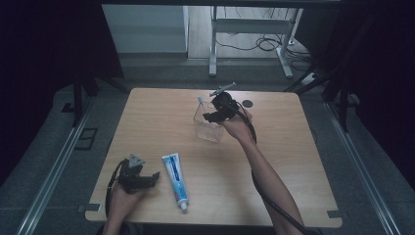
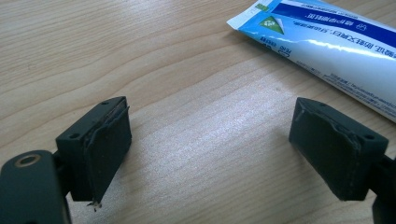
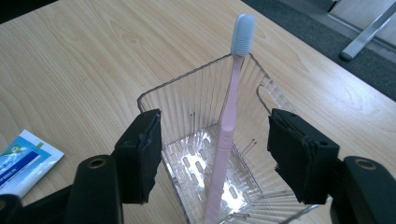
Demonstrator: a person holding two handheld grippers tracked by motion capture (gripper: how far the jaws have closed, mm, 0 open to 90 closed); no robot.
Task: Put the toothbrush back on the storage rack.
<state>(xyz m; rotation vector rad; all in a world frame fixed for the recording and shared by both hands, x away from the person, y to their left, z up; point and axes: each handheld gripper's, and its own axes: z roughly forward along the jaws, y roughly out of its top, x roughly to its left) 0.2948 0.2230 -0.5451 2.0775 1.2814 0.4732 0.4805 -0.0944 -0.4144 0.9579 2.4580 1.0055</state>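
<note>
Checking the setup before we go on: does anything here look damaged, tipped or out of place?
The pad on the left gripper looks frayed, peeling at its edge. Otherwise nothing stands out: the toothbrush leans inside the upright clear holder, and the toothpaste tube lies flat on the table.

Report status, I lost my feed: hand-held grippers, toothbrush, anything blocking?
Right hand-held gripper open over clear container. Toothbrush standing inside, untouched. Left hand-held gripper open, low over table beside toothpaste tube. Nothing blocking.
</note>
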